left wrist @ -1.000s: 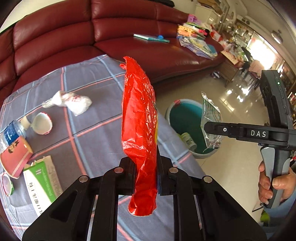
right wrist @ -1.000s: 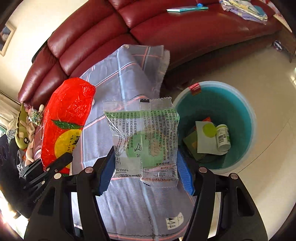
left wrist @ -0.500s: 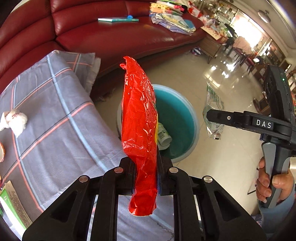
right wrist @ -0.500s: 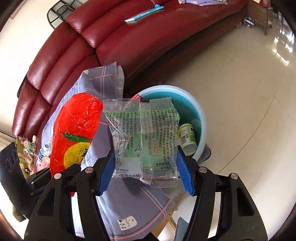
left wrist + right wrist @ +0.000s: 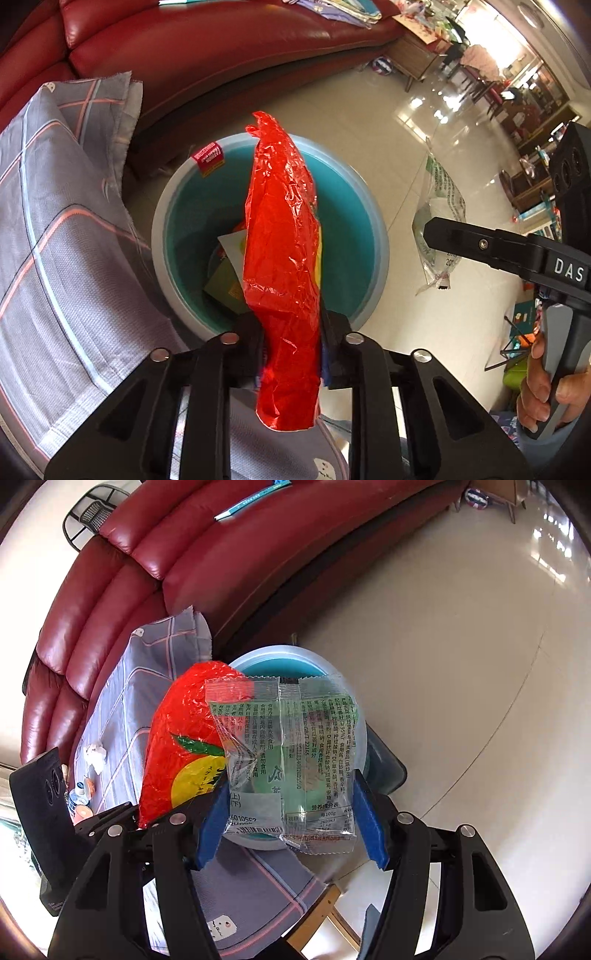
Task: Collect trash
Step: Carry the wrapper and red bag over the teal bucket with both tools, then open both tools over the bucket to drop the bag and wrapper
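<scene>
Trash in hand: one crinkled red foil snack bag (image 5: 284, 258) stands between the left gripper's (image 5: 293, 343) just-opening jaws above one teal round plastic bin (image 5: 184, 206); the right gripper (image 5: 291, 823) clasps one clear green-printed wrapper (image 5: 288, 753). Grey plaid tablecloth (image 5: 55, 240), maroon leather sofa (image 5: 207, 48), and glossy tile floor (image 5: 399, 147) surround them.

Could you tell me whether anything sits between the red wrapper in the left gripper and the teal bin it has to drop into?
Nothing visible does. The red wrapper hangs over the open mouth of the teal bin; the left gripper has just been opening with the wrapper between its jaws. Only earlier trash lies inside.
</scene>
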The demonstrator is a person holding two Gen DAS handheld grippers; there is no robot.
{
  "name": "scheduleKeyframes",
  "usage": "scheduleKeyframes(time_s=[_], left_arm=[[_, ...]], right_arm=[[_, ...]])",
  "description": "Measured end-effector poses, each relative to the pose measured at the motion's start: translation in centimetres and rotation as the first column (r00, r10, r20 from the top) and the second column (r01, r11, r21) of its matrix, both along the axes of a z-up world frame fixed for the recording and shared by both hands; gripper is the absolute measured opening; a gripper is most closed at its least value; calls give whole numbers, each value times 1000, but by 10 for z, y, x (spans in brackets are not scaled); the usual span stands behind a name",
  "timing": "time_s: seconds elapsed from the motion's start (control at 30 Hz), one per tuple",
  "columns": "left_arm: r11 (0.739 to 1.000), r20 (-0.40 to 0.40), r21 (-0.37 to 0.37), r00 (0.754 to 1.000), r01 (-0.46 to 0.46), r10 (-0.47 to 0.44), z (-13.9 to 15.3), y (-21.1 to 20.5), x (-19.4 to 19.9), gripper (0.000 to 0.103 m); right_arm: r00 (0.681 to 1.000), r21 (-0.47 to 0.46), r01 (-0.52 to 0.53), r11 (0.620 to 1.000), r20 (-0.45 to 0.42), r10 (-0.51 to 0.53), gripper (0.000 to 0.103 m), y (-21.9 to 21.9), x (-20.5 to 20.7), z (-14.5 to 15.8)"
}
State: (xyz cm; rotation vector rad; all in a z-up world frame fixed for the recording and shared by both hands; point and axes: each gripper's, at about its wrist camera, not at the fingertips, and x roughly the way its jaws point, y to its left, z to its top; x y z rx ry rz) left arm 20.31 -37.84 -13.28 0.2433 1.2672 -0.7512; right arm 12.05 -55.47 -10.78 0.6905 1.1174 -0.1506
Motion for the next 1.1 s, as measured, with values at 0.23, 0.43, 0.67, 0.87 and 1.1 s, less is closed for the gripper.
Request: scheduleKeyframes(time_s=[0.23,0.43,0.67,0.87,1.1], left_arm=[[998,79,38,995,-56,53,-1,-2,4,89],[996,61,17,994,-86,85,7,17,9,96],[995,79,-2,991,-103,103,18,40,5,99],[990,80,-15,987,-137,138,25,57,4,99],[987,65,-10,985,-160,160,23,73,1,99]], right_arm=[[1000,-7,-5,1000,-19,5,60,-3,11,-4],[999,-3,-26,1000,-30,26,60,2,19,-9],[997,-2,-69,998,-35,69,61,17,36,-11],[995,14,-91,996,-36,92,78,32,48,-11],[994,24,-75,997,-76,76,87,41,46,-18]])
